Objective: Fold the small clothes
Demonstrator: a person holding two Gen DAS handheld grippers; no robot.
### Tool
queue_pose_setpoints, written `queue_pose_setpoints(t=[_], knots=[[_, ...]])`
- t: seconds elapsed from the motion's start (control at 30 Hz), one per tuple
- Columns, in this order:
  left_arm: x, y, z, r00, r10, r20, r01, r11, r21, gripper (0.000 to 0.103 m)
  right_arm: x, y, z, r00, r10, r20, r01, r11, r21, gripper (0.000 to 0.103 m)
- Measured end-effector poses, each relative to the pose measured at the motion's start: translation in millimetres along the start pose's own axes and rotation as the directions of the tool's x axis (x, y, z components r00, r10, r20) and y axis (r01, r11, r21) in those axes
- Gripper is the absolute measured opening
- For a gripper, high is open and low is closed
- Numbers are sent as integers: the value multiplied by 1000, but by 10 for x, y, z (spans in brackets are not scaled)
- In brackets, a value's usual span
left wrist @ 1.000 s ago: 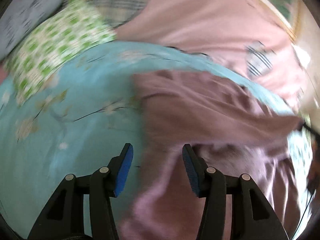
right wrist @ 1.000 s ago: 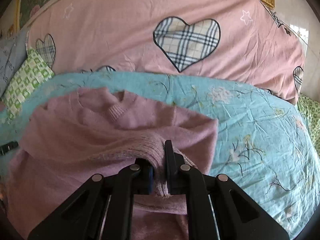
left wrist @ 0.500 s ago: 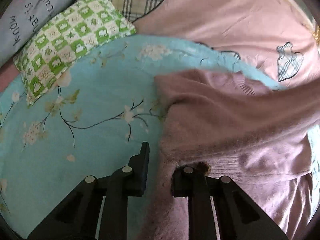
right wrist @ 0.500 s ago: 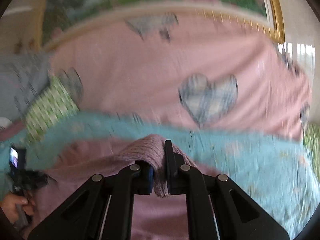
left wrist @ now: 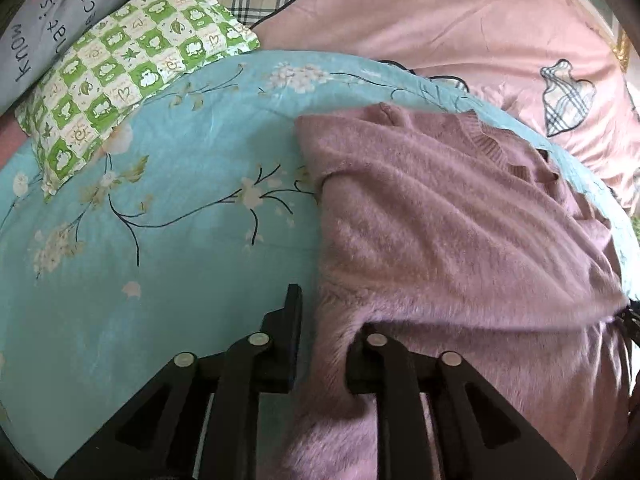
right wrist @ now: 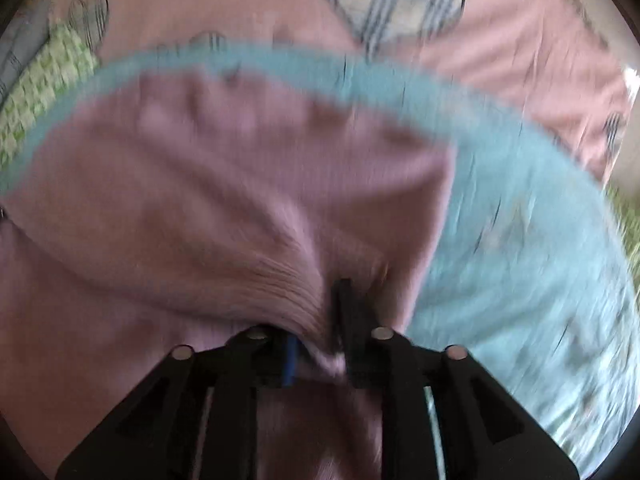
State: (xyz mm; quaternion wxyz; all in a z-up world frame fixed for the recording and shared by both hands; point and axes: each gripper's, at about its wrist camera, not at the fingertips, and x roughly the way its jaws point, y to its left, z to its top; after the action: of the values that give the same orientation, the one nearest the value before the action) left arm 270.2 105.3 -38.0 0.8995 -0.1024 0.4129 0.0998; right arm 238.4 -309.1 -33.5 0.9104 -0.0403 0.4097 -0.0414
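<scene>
A fuzzy mauve sweater (left wrist: 452, 216) lies on a turquoise floral sheet (left wrist: 168, 208), its lower part folded up over the body. My left gripper (left wrist: 324, 320) is shut on the sweater's left edge; fabric bunches between its fingers and hides the right fingertip. In the blurred right wrist view the same sweater (right wrist: 224, 184) fills the middle. My right gripper (right wrist: 320, 312) is shut on its ribbed hem, which drapes over the left finger.
A green checked pillow (left wrist: 120, 68) and a grey printed pillow (left wrist: 52, 24) lie at the back left. A pink quilt (left wrist: 460, 20) with plaid hearts covers the far side. The sheet (right wrist: 532, 264) extends right of the sweater.
My left gripper has closed on the sweater's left edge. My right gripper lifted the hem up, then carried it forward and down over the sweater's body, folding it.
</scene>
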Motion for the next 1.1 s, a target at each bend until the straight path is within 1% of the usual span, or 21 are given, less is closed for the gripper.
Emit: queue_pose_setpoints(t=[0.03, 0.1, 0.17, 0.23, 0.27, 0.3, 0.37, 0.43, 0.47, 0.5, 0.53, 0.6, 0.67, 0.73, 0.83, 0.9, 0.93, 0.97, 1.0, 1.03, 1.1], knots=[[0, 44, -6, 1000, -21, -4, 21, 1000, -7, 20, -92, 16, -5, 1000, -6, -1, 6, 1000, 4, 44], [-39, 152, -45, 996, -91, 0, 91, 995, -32, 21, -367, 39, 42, 998, 52, 27, -53, 998, 44, 64], [-128, 235, -107, 988, -151, 17, 152, 988, -41, 21, -601, 133, 117, 994, 86, 67, -88, 996, 32, 65], [-275, 292, -186, 971, -236, 43, 238, 970, -45, 23, -805, 347, 260, 984, 144, 108, -142, 990, -20, 66], [-329, 304, -208, 962, -266, 58, 268, 962, -44, 29, -840, 445, 339, 970, 210, 119, -207, 978, -36, 66], [-403, 321, -216, 952, -293, 86, 297, 954, -41, 33, -857, 568, 467, 944, 306, 125, -302, 952, -47, 66], [-508, 356, -198, 937, -321, 137, 330, 943, -43, 59, -822, 846, 705, 910, 395, 126, -388, 919, -75, 66], [-540, 399, -145, 922, -351, 163, 365, 929, -61, 61, -697, 1155, 982, 875, 466, 130, -453, 884, -117, 66], [-532, 410, -108, 916, -366, 162, 381, 922, -72, 61, -599, 1361, 1177, 842, 525, 124, -511, 850, -128, 66], [-491, 405, -61, 915, -375, 150, 390, 917, -88, 63, -497, 1519, 1329, 823, 558, 109, -546, 829, -123, 66], [-405, 389, -2, 912, -392, 117, 404, 909, -103, 69, -438, 1633, 1419, 813, 574, 96, -563, 818, -118, 66], [-218, 360, 93, 913, -402, 75, 408, 905, -117, 69, -218, 2007, 1685, 789, 614, 38, -606, 786, -123, 66], [-5, 338, 148, 911, -410, 48, 413, 901, -134, 68, 49, 2382, 1898, 783, 622, -26, -619, 773, -140, 66], [204, 333, 150, 891, -453, 7, 448, 879, -165, 66, 243, 2684, 2003, 787, 610, -92, -616, 770, -167, 66], [290, 338, 121, 885, -466, 11, 461, 873, -159, 65, 527, 3067, 2040, 819, 548, -172, -574, 784, -236, 66], [296, 319, 109, 890, -455, 16, 453, 880, -145, 62, 718, 3278, 2047, 840, 501, -210, -543, 788, -290, 66], [300, 320, 100, 891, -453, 24, 451, 881, -143, 58, 797, 3331, 2062, 846, 485, -220, -532, 791, -303, 65], [305, 328, 91, 890, -455, 30, 454, 879, -147, 48, 868, 3378, 2050, 852, 469, -234, -523, 793, -313, 64], [323, 354, 82, 883, -467, 34, 467, 870, -159, 39, 919, 3414, 2037, 851, 467, -242, -524, 789, -321, 49], [354, 382, 75, 880, -474, 35, 472, 863, -179, 22, 940, 3424, 2034, 850, 466, -247, -526, 786, -325, 12], [413, 474, 68, 876, -480, 53, 478, 847, -231, 14, 933, 3368, 2079, 842, 497, -208, -539, 790, -293, 8]])
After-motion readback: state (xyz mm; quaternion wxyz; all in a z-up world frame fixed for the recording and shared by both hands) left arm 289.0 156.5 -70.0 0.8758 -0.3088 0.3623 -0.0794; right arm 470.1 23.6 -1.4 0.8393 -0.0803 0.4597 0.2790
